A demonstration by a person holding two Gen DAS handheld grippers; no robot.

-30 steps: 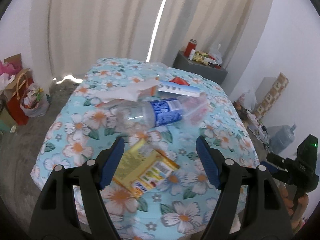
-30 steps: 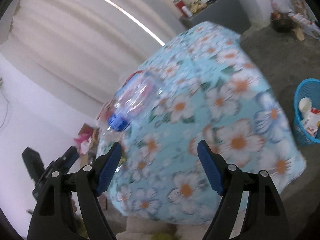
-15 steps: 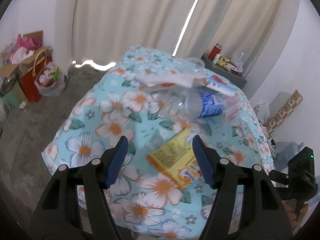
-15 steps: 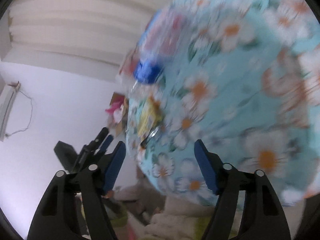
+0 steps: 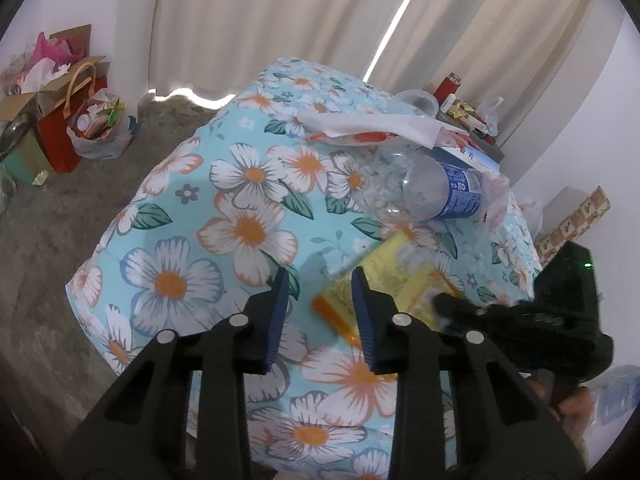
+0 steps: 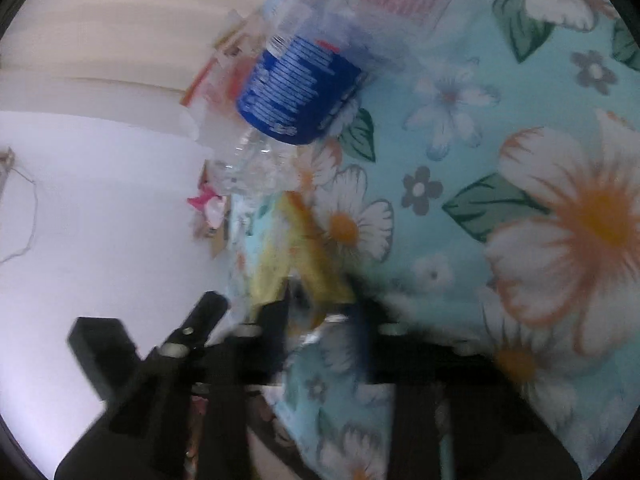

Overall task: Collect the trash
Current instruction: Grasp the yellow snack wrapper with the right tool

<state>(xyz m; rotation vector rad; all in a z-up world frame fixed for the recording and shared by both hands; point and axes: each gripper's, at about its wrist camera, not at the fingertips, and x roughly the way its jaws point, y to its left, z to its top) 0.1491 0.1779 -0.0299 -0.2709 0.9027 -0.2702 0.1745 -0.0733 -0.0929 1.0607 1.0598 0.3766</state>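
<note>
A table covered with a light blue flowered cloth (image 5: 248,236) carried the trash. On the cloth lay a crushed clear plastic bottle (image 5: 420,192) with a blue label, on its side. Just beside it, nearer the camera, lay a flat yellow wrapper (image 5: 396,280). Behind the bottle were a white tissue (image 5: 372,122), a clear plastic cup (image 5: 416,100) and a blue and white box (image 5: 468,156).

Both claws narrower and closing, right claw (image 6: 324,312) now reaching the yellow wrapper (image 6: 296,248), left claw (image 5: 318,304) lower
</note>
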